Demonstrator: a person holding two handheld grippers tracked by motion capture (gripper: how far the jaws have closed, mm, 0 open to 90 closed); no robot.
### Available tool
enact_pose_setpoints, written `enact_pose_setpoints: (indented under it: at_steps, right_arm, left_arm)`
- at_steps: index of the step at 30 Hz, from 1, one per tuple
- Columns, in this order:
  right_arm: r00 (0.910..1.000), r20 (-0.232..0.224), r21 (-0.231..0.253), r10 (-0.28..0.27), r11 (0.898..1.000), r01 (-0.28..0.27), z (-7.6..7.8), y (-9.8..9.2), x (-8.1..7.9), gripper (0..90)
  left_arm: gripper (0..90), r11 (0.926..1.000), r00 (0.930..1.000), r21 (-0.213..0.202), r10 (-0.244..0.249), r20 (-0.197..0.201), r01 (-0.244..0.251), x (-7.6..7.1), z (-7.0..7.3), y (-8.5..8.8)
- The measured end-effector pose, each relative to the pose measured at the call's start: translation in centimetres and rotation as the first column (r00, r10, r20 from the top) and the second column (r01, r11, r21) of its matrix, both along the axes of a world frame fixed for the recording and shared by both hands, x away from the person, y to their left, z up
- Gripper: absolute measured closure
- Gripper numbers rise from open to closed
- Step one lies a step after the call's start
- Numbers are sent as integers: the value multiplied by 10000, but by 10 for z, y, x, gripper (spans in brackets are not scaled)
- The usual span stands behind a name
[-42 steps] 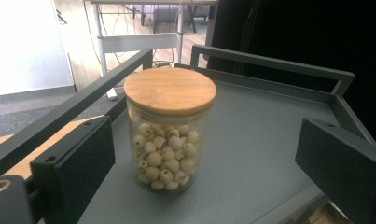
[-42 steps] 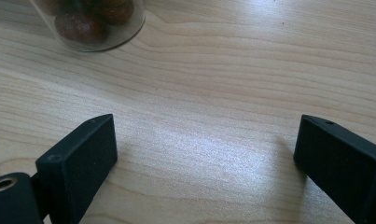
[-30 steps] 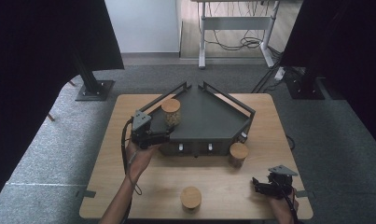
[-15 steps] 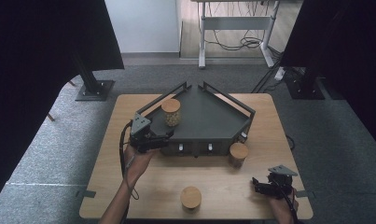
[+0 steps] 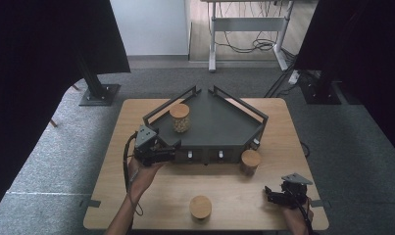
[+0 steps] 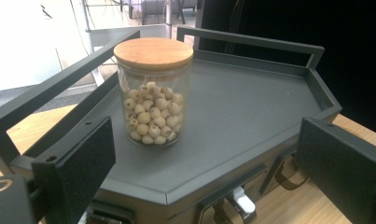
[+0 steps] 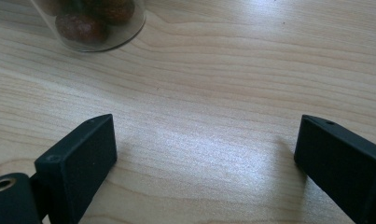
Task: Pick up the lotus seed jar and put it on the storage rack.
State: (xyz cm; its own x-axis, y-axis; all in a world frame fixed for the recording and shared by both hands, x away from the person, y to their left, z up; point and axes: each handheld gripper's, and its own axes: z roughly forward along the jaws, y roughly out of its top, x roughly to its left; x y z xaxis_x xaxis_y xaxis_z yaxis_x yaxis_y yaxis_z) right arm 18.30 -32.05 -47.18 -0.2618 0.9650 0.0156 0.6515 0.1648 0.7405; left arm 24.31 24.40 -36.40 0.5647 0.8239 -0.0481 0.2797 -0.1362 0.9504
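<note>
High view: the left gripper [image 5: 171,148] sits at the near-left edge of the dark tray [image 5: 219,128], just short of the jar of pale seeds [image 5: 180,117] standing on it. To do this well, I judge it should go in level, straddling the glass below the lid.

Left gripper view: the jaws stand wide apart and empty, the jar ahead between them, untouched.

Right gripper view: the right gripper [image 7: 204,154] rests spread wide over bare table [image 7: 213,70], holding nothing; a second jar's base [image 7: 92,23] lies ahead-left.
</note>
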Motion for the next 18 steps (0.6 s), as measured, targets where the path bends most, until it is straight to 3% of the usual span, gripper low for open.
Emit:
enact_pose_setpoints:
  at_steps: [18]
  right_arm:
    - [10000,-1,-2,-13,10000,13,0,0,0,49]
  left_arm:
    - [50,9996,9999,280,-82,-105,85,-11,-9,2]
